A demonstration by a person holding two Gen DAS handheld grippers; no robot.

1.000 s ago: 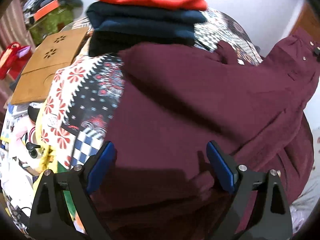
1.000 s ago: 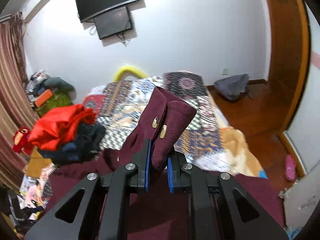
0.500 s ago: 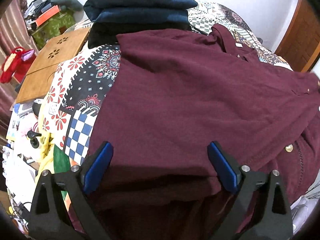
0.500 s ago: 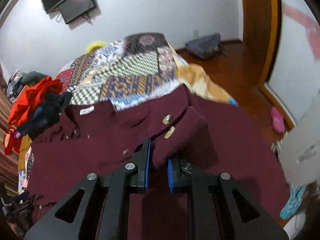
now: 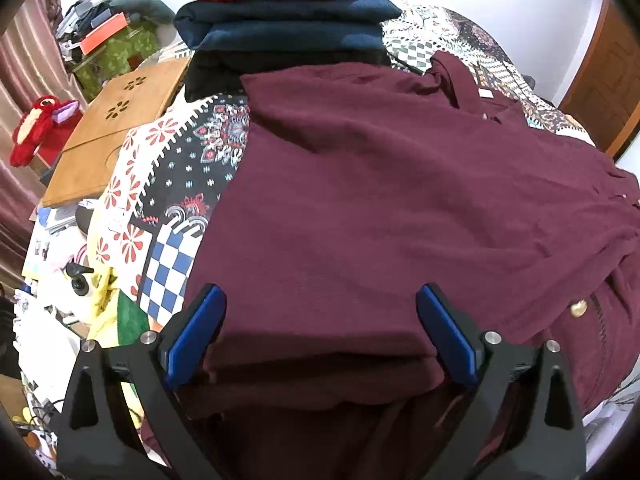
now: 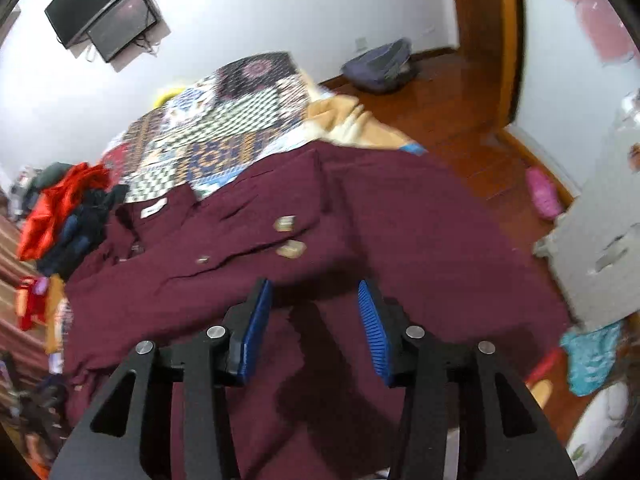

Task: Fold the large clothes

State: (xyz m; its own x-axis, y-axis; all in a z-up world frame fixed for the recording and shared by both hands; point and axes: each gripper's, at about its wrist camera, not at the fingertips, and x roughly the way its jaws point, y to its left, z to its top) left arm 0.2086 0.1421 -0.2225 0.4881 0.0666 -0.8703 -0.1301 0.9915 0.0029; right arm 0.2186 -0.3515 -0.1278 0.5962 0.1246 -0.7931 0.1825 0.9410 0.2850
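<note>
Right wrist view was where the right gripper (image 6: 316, 328) was seen with jaws just opened and nothing pinched – the maroon shirt (image 6: 360, 216) was laid on the patchwork bed (image 6: 240, 120), sleeve seemingly folded across, while the left gripper (image 5: 320, 336) was kept wide over the hem.

Shirt (image 5: 380, 208) lay spread across the near end of the bed (image 6: 240, 120), stack of folded clothes (image 5: 284, 12) behind it at the bed's left edge, wooden board (image 5: 116, 136) beside that edge.
</note>
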